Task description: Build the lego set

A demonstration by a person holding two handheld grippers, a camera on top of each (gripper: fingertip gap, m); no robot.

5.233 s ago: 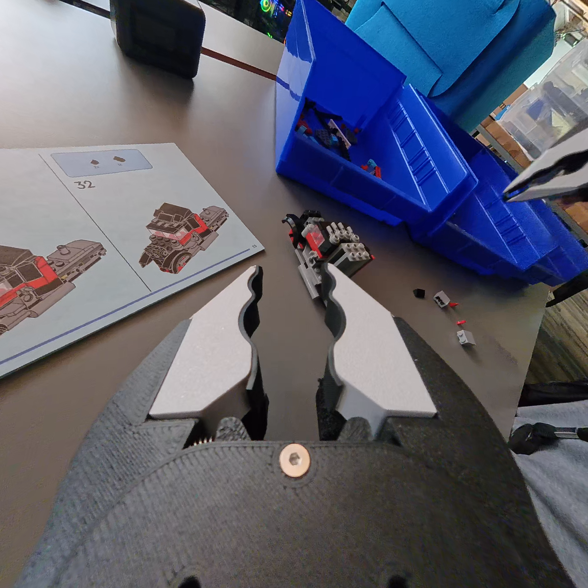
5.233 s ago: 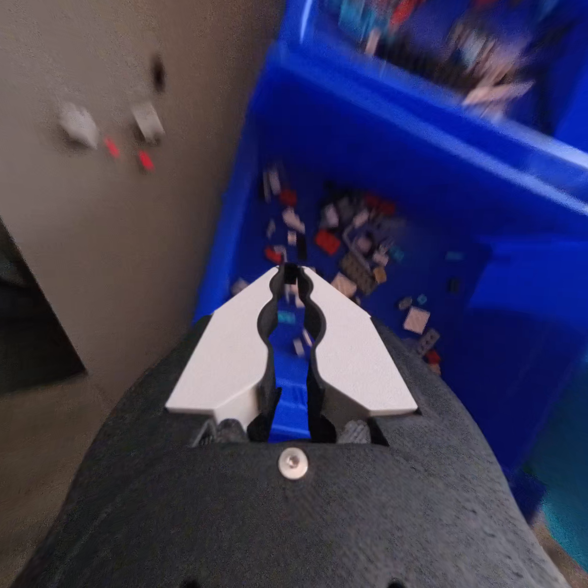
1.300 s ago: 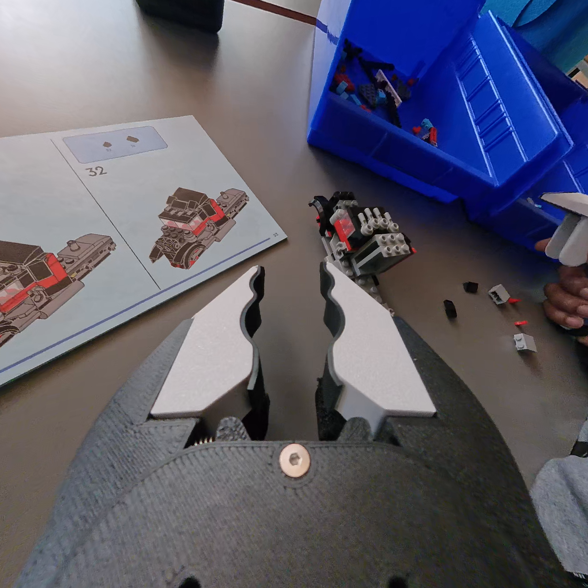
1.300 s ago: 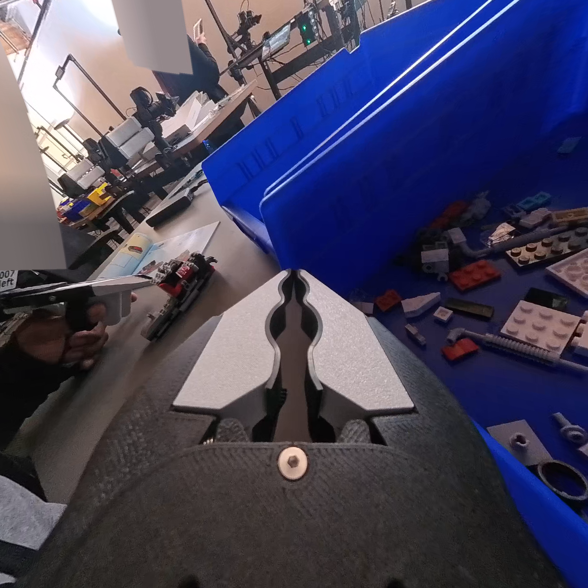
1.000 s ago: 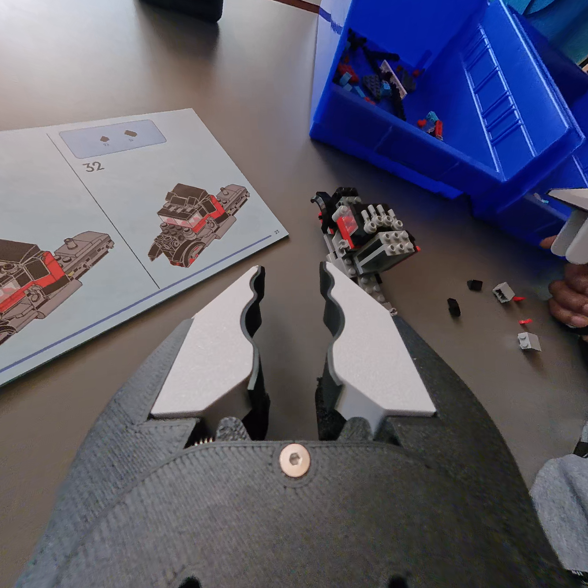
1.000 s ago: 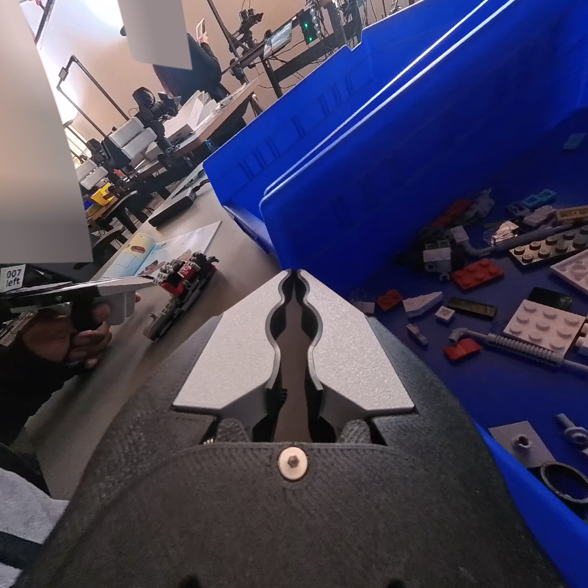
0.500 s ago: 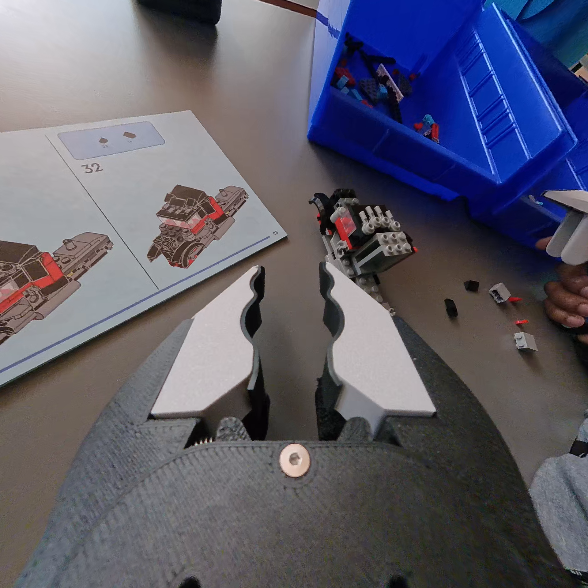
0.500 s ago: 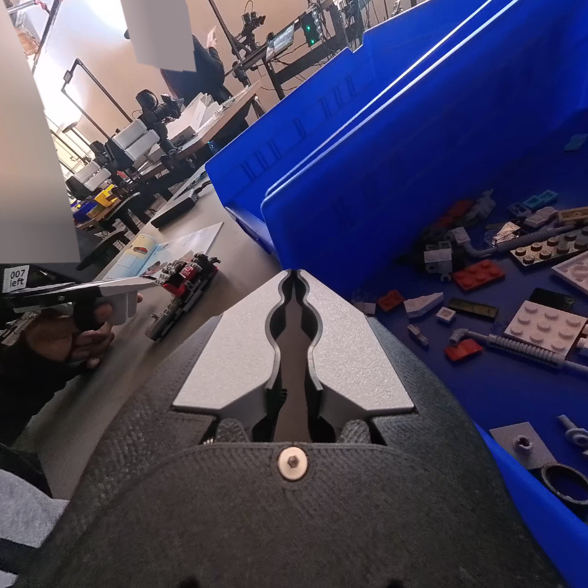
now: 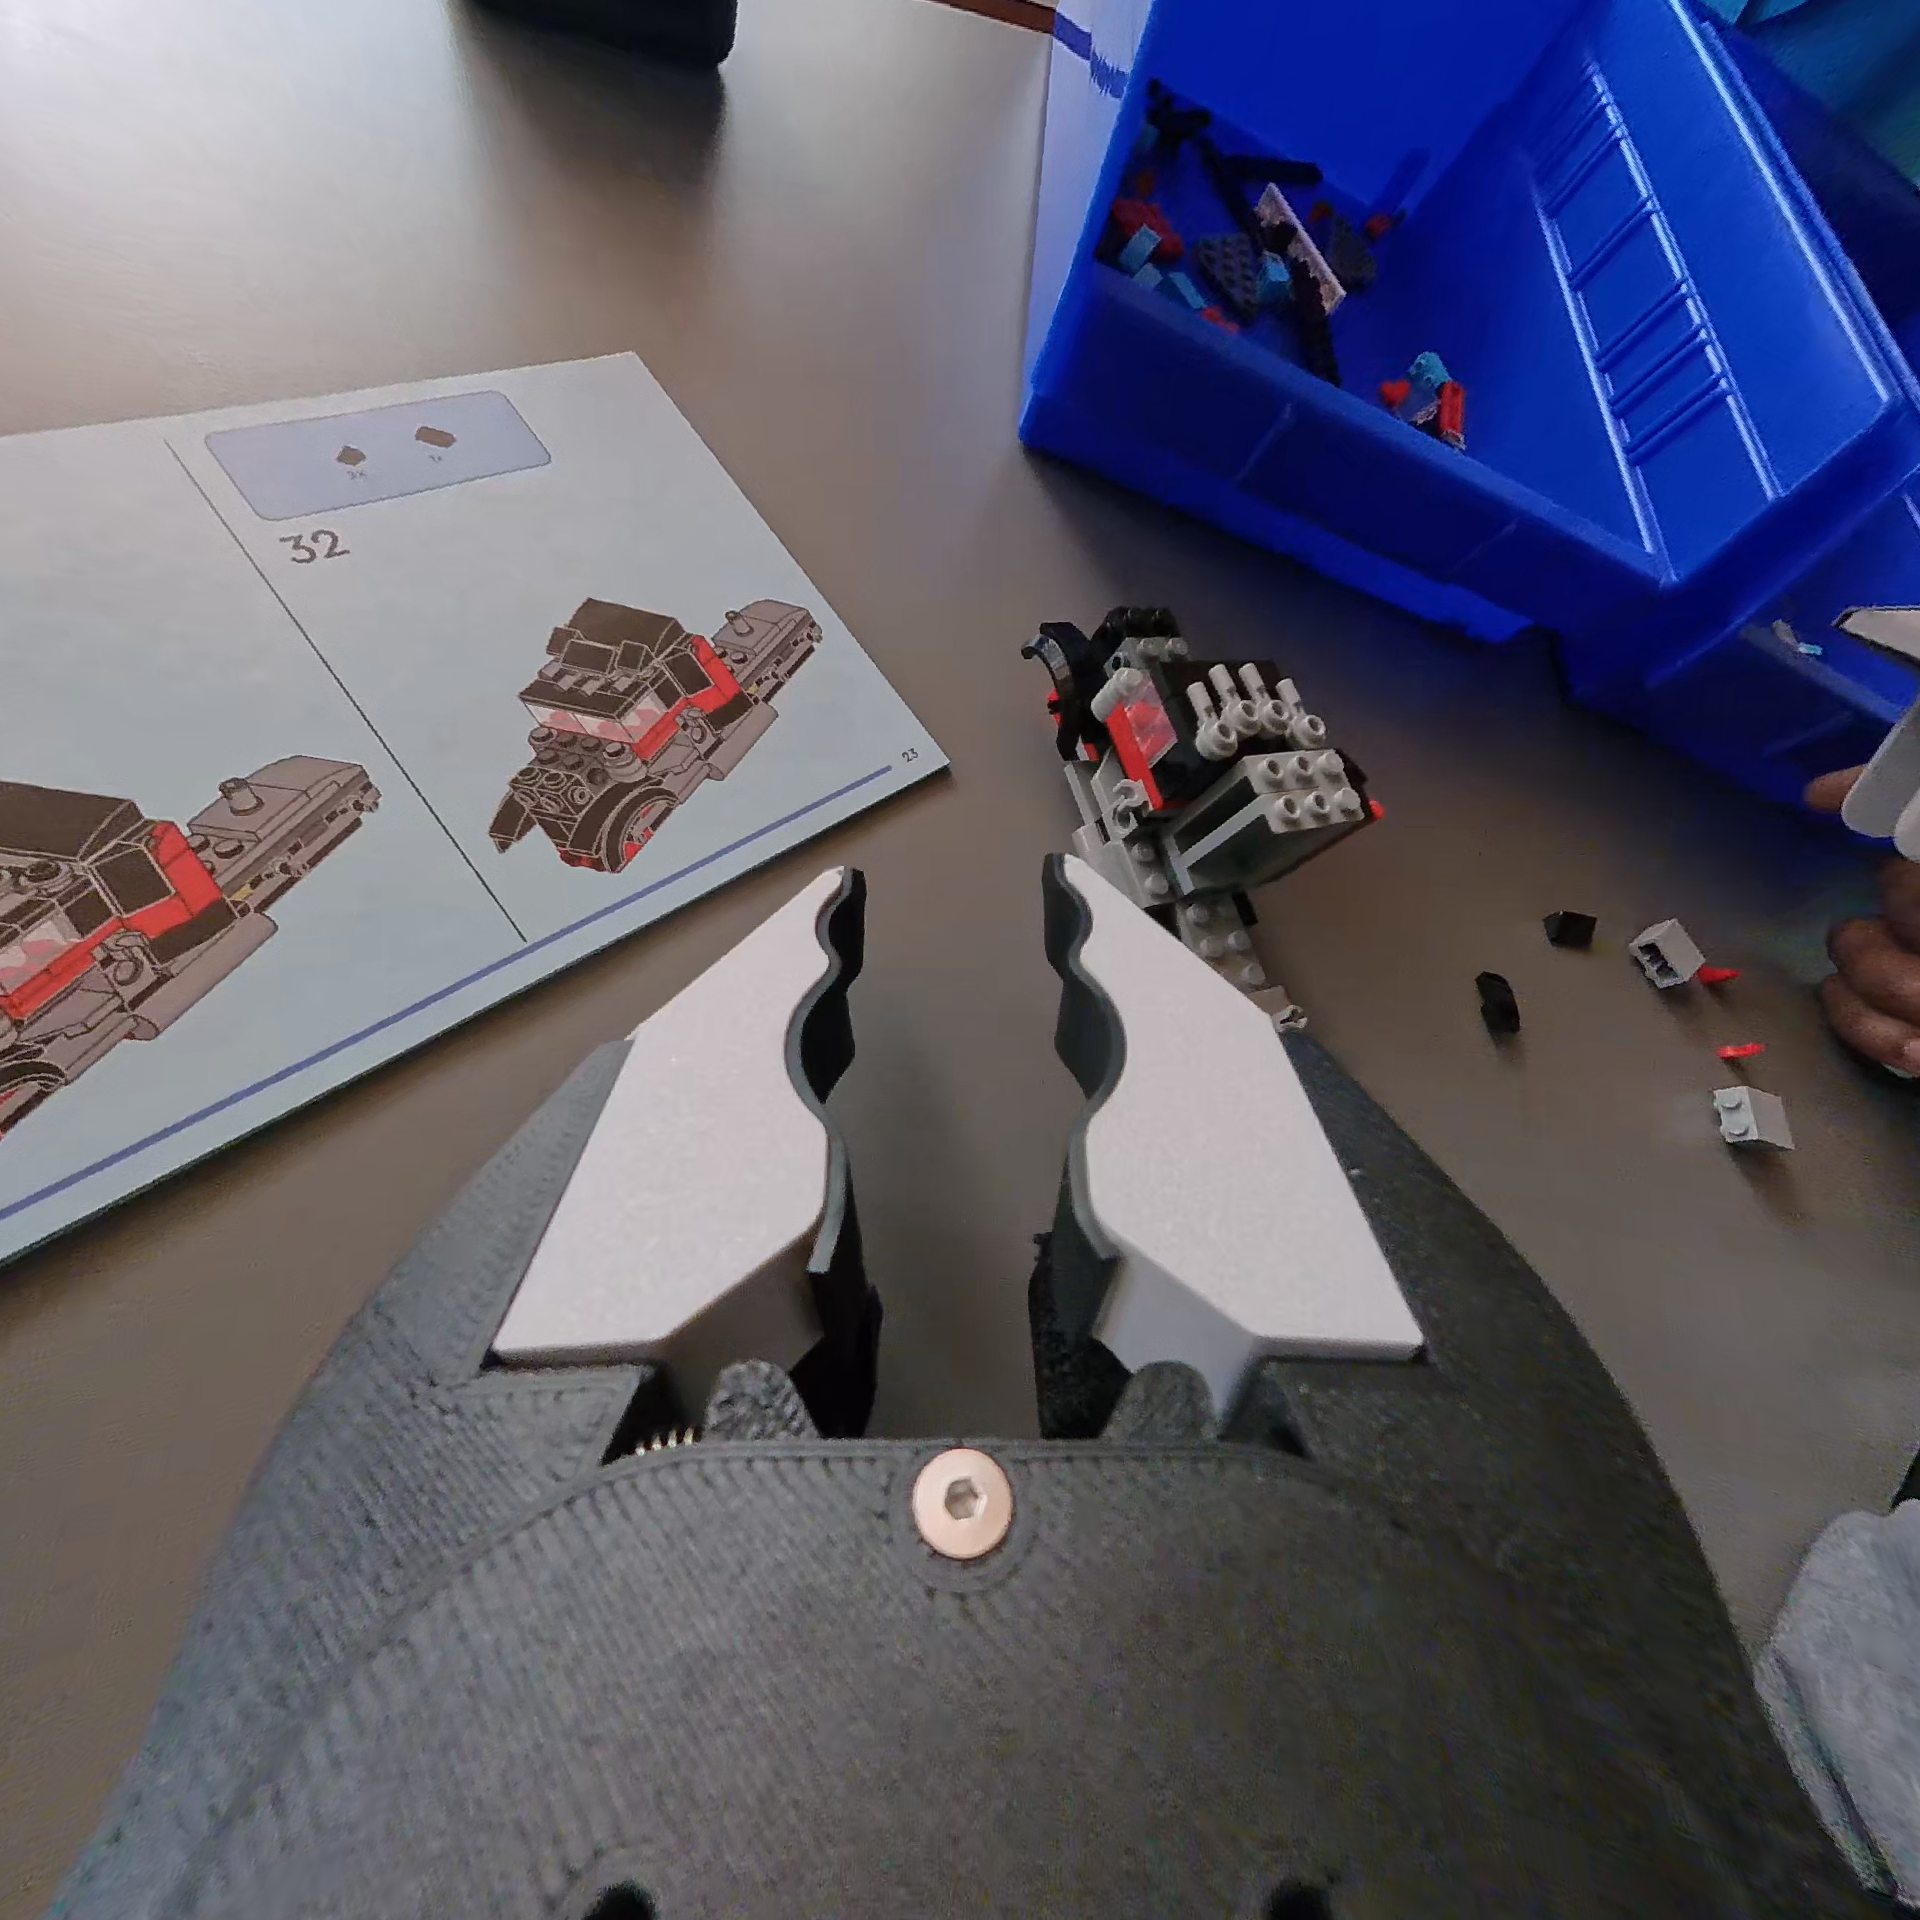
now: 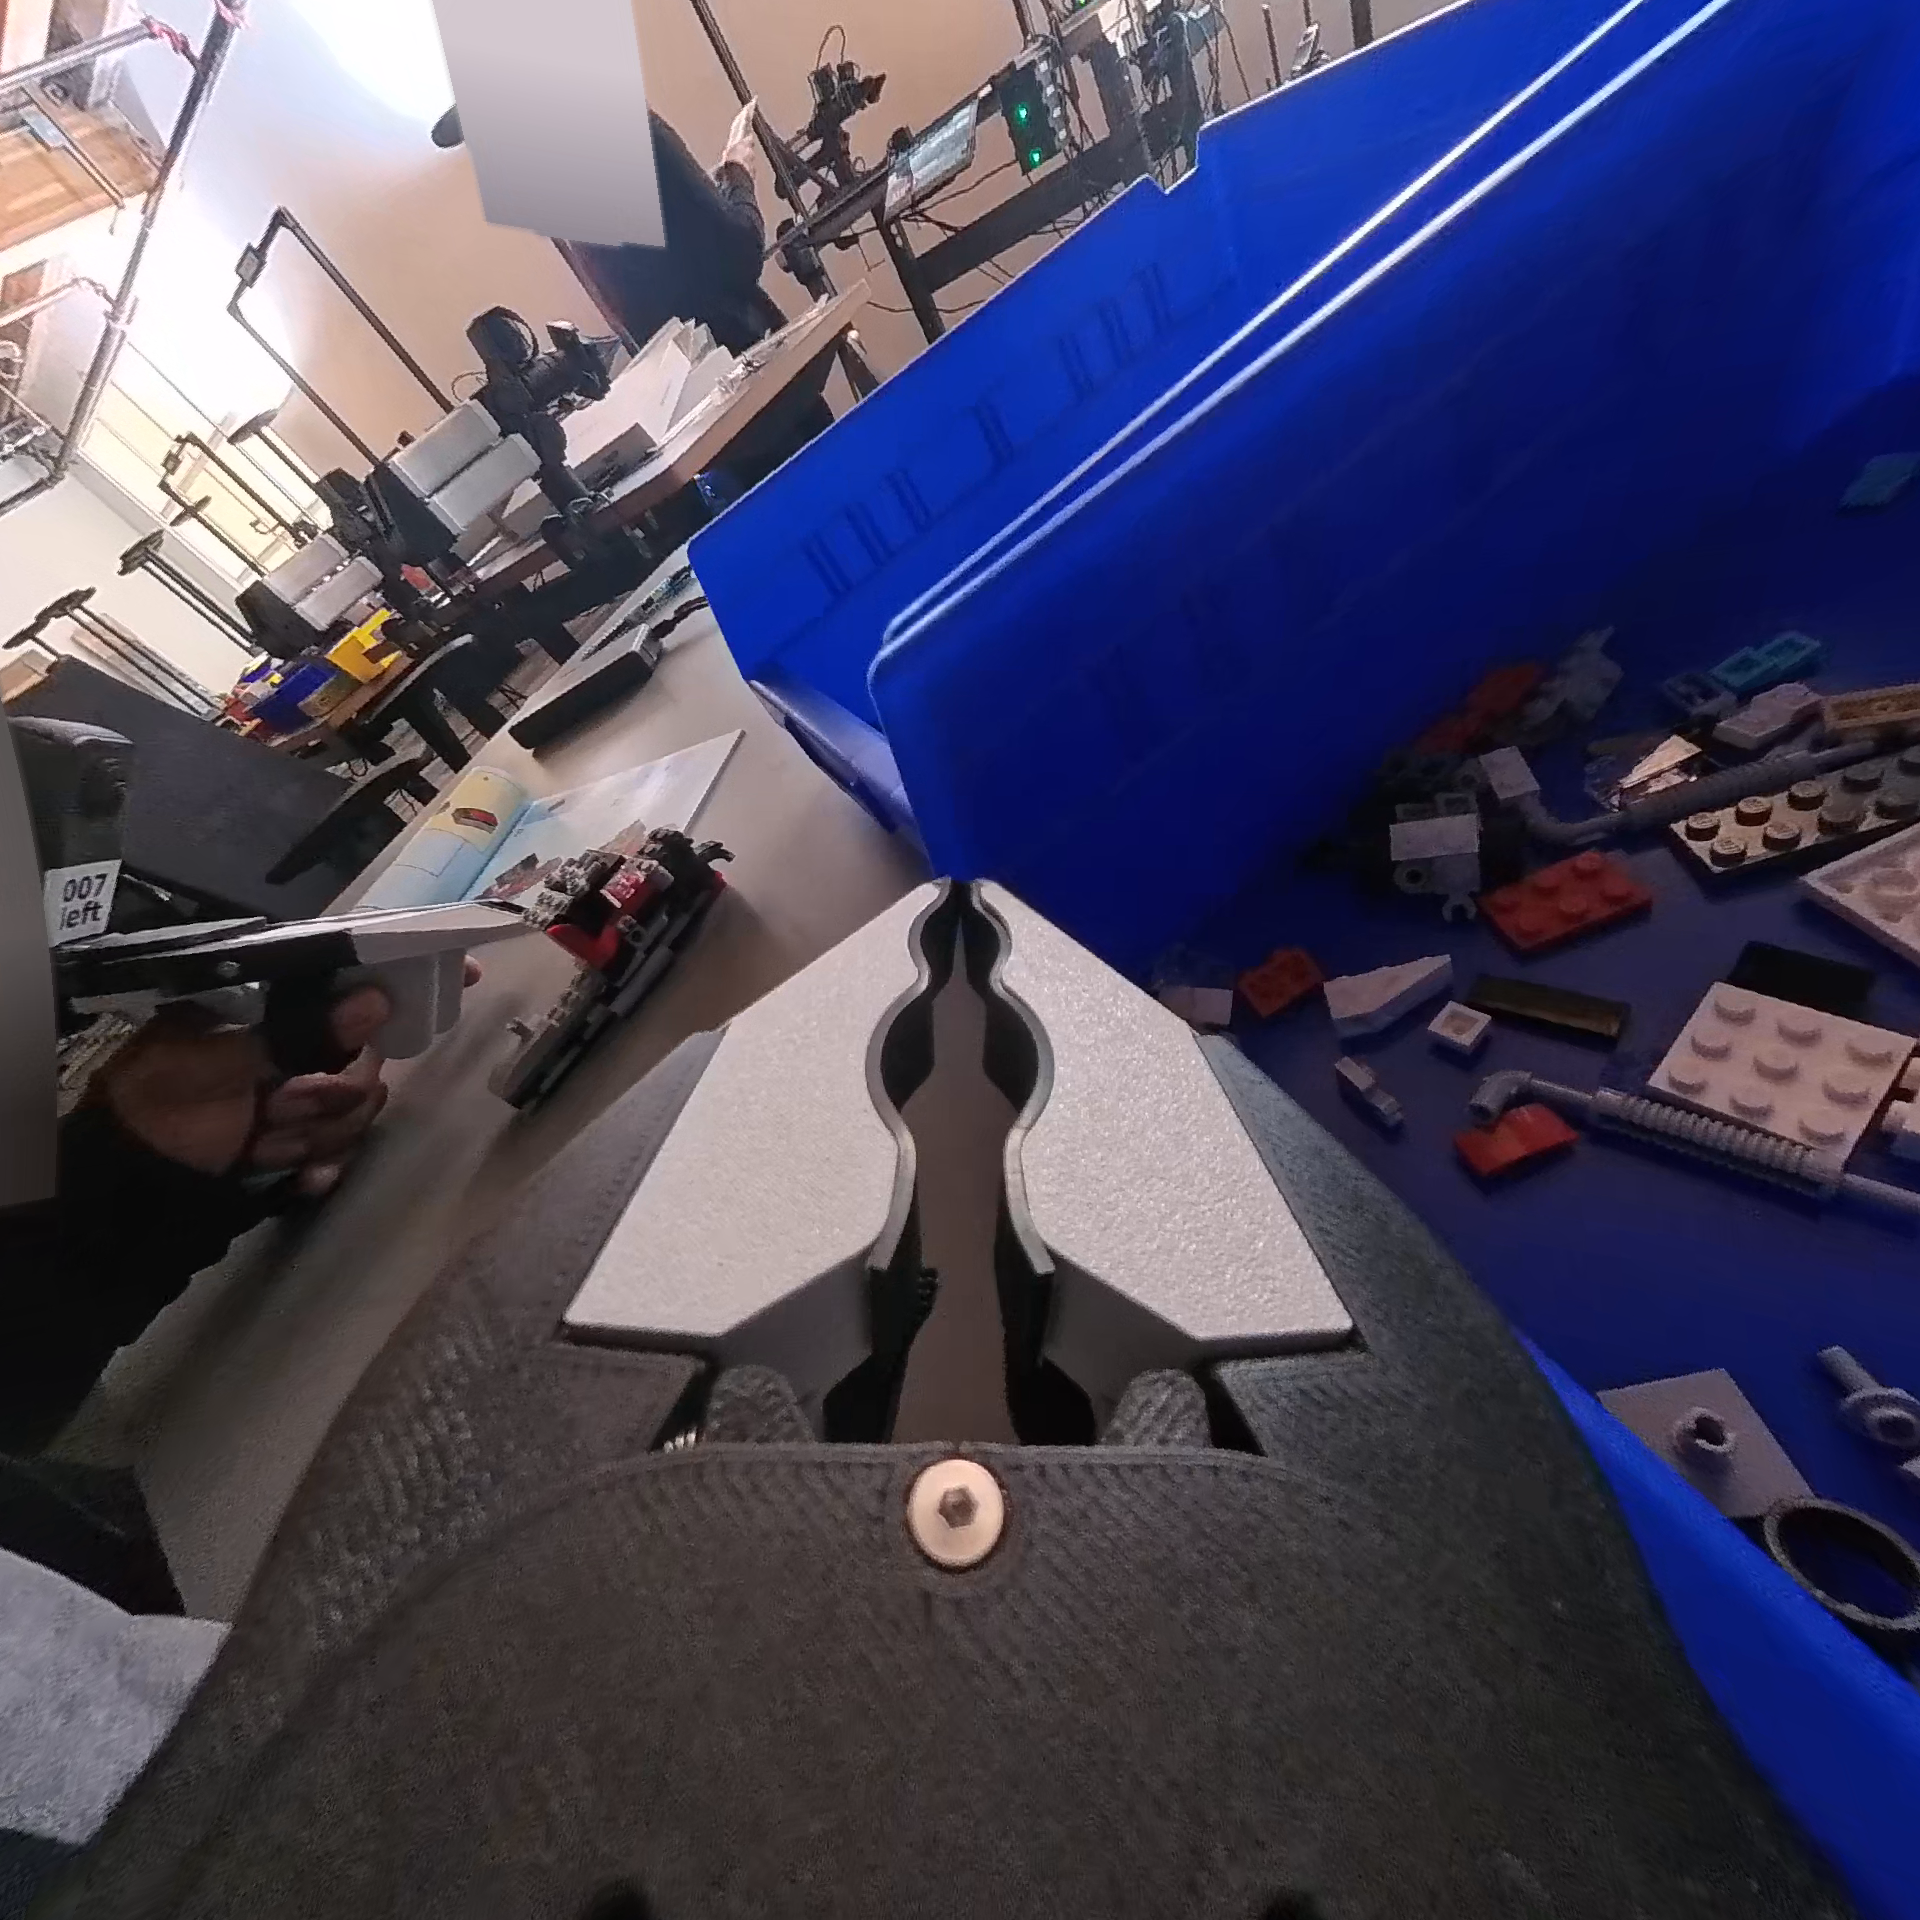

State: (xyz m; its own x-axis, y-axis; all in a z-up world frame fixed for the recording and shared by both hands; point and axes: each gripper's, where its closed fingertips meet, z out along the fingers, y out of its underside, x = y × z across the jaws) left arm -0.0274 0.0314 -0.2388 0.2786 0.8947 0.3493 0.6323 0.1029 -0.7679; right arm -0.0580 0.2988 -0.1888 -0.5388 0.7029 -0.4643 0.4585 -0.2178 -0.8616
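Note:
A partly built black, grey and red lego vehicle lies on the dark table just beyond my left gripper's right fingertip. My left gripper is open and empty, low over the table. The open instruction booklet lies to its left. Several small loose pieces lie right of the model. My right gripper is shut and empty, tilted, by the near wall of a blue bin holding many loose pieces. The model and my left gripper show at the left in the right wrist view.
Another blue bin with a few pieces stands behind the model. A hand holding the right gripper is at the right edge of the left wrist view. A black box sits at the far table side. Other desks and a person are beyond. Spacing between my two grippers at the tips: around 30 cm.
Five seconds ago the right gripper was over the bin holding a small black piece; a black piece now lies by the loose pieces. In the last second little has moved.

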